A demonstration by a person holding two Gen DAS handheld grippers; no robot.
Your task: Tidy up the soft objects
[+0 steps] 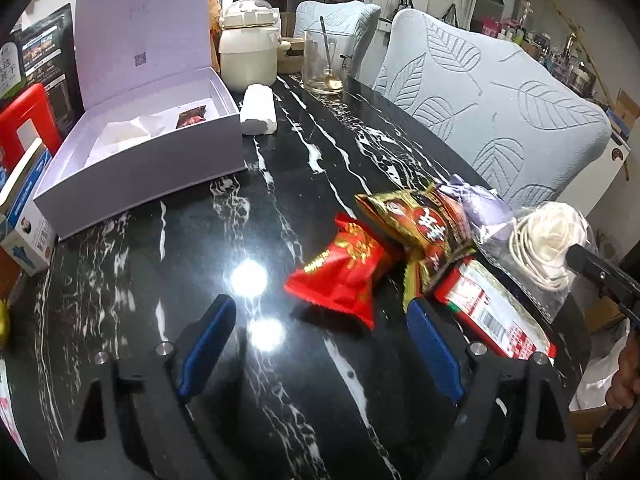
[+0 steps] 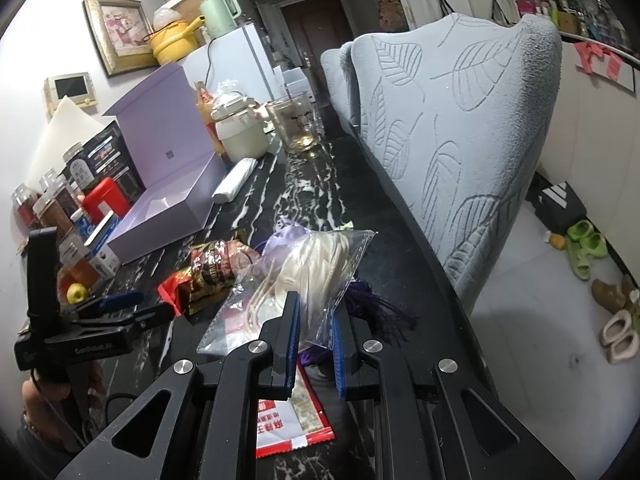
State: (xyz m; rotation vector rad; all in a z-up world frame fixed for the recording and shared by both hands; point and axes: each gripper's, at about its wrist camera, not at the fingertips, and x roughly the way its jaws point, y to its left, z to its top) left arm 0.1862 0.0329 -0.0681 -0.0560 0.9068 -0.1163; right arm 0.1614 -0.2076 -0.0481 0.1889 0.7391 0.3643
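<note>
The left hand-held gripper (image 1: 320, 344) stands wide apart over bare bench (image 1: 280, 216), holding nothing. The right hand-held gripper (image 2: 314, 344) is clamped on a clear bag (image 2: 320, 276) of white cord at the bench's right edge, beside the snack packets (image 1: 400, 248). The lilac box (image 1: 160, 148) sits open near the left edge.
</note>
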